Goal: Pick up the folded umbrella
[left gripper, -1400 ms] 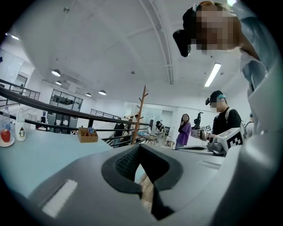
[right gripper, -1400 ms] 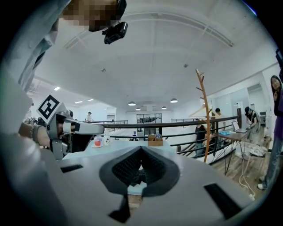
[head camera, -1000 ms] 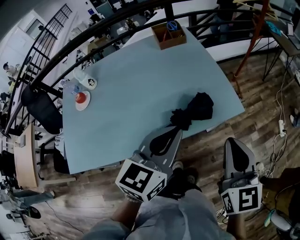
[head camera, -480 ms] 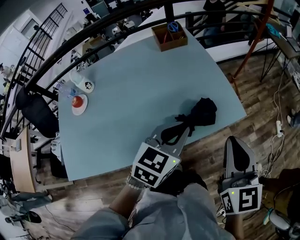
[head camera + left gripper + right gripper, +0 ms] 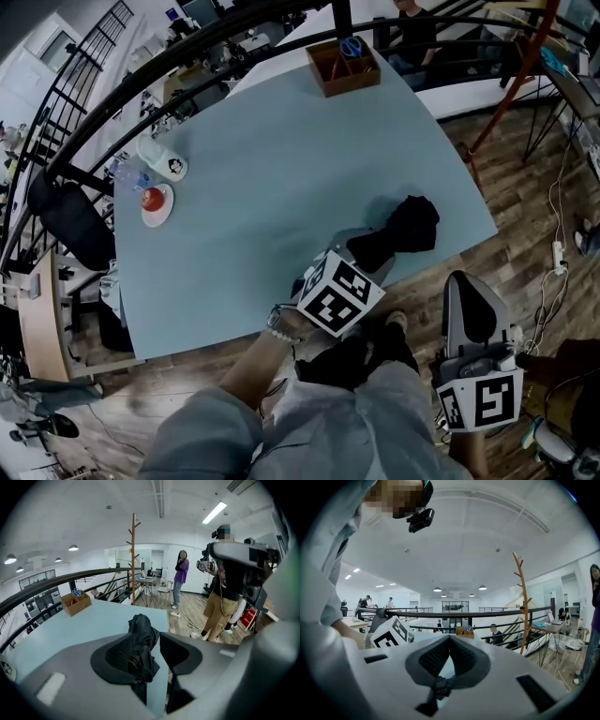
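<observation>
The folded black umbrella [image 5: 401, 230] lies near the right front corner of the light-blue table [image 5: 281, 159]. My left gripper [image 5: 364, 247] slopes down over the table's front edge, and its jaws are opening. In the left gripper view the umbrella's [image 5: 140, 637] crumpled near end sits between the two pads, against the left pad [image 5: 115, 656]. A strip of table shows between it and the right pad, so my left gripper [image 5: 152, 656] stands open around it. My right gripper [image 5: 467, 283] hangs off the table over the wooden floor, shut and empty; its pads [image 5: 436, 656] meet at the tip.
A wooden box [image 5: 343, 66] with scissors stands at the table's far edge. A white cup [image 5: 165, 161] and a red item on a saucer [image 5: 154, 200] sit at the left. A black railing [image 5: 187, 84] curves behind. Two people [image 5: 225, 597] and a coat stand [image 5: 134, 559] are beyond the table.
My left gripper dropped and pushed forward to the umbrella's near end, and its jaws went from shut to apart around it. The right gripper barely shifted.
</observation>
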The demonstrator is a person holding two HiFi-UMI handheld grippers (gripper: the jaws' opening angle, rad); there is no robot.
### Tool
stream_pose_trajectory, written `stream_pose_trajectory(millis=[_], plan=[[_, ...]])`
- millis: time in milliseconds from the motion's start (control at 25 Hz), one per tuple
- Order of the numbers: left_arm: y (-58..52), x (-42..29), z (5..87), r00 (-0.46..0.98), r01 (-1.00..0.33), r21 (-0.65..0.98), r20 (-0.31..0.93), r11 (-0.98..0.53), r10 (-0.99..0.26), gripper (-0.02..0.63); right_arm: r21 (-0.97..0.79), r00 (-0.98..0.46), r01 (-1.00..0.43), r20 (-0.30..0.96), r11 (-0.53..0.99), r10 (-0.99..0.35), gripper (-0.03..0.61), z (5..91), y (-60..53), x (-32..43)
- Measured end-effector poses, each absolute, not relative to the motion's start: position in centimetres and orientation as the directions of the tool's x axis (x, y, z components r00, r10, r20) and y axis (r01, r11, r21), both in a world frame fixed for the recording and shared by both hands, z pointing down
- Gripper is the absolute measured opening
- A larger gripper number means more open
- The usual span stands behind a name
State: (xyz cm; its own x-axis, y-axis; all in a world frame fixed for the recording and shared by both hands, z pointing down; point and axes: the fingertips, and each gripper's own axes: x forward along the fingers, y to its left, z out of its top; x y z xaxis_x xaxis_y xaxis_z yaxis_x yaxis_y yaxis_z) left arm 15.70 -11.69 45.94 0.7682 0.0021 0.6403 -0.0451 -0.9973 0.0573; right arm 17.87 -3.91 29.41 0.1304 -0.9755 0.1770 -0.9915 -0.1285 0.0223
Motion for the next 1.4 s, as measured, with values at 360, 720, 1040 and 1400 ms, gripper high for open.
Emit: stream_pose_trajectory(millis=[360, 720, 1040, 1400], plan=[[-12.3, 17.9, 51.3, 0.643, 0.021, 0.027, 0.765, -0.999, 0.034, 0.192, 0.014, 0.032, -0.999, 0.183, -0.030, -0.983, -0.003, 29.7, -6.2, 19.1], [-12.8, 20.0, 56.9, 0.481, 0.082, 0.012, 0.875, -0.997, 0.050, 0.209, -0.001, -0.040, -0.999, 0.199, 0.041, -0.979, -0.003, 30.4, -7.4, 21.4], [-12.5, 21.0, 59.8, 0.371, 0.101, 0.014, 0.927, -0.995, 0.051, 0.232, -0.013, -0.080, -0.997, 0.209, 0.079, -0.975, -0.003, 30.7, -8.0, 23.4], [-12.7, 21.4, 62.1, 0.316, 0.046, 0.047, 0.947, -0.998, 0.059, 0.267, -0.021, -0.132, -0.991, 0.209, 0.130, -0.969, -0.002, 30.8, -8.8, 24.6]])
